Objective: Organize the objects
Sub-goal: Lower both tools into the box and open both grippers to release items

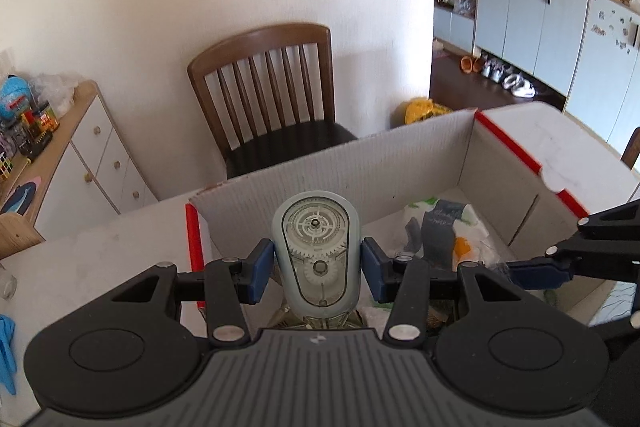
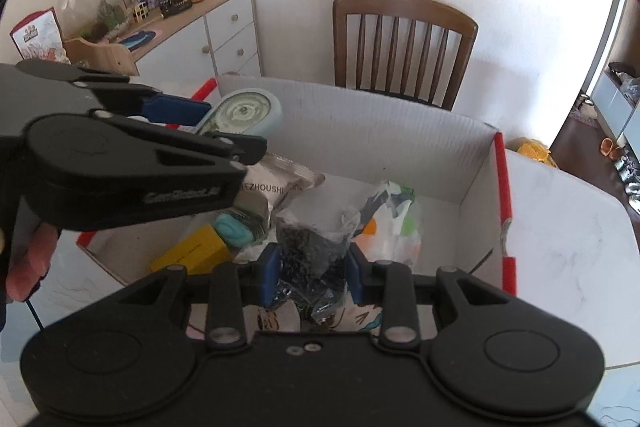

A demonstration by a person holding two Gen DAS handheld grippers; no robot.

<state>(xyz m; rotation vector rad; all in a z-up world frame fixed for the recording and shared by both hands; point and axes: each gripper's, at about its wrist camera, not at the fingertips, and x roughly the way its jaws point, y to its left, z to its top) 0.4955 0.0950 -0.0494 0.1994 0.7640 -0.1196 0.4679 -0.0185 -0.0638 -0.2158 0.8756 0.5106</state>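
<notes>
Two grippers work over one open cardboard box [image 2: 384,131] on a pale table [image 2: 568,211], and the sorting looks well under way but unfinished.

Nearest in the right wrist view, the right gripper [image 2: 312,277] hangs low over the box's near end, blue pads on either side of a clear bag of dark bits [image 2: 310,247]; whether they pinch the bag or merely flank it cannot be told. At ten o'clock, the left gripper [image 1: 316,269] is clamped around a pale blue correction-tape dispenser [image 1: 316,251], carried above the box and not yet set down.

Already inside lie a yellow carton [image 2: 192,251] at nine o'clock, a teal roll [image 2: 234,231], a silver "ZHOUSHI" pouch [image 2: 276,183] and a printed white bag [image 2: 394,227] at one o'clock.

Beyond the far wall stands a wooden chair [image 2: 404,43]; the cluttered sideboard [image 2: 224,23] at eleven o'clock hints more may remain.
</notes>
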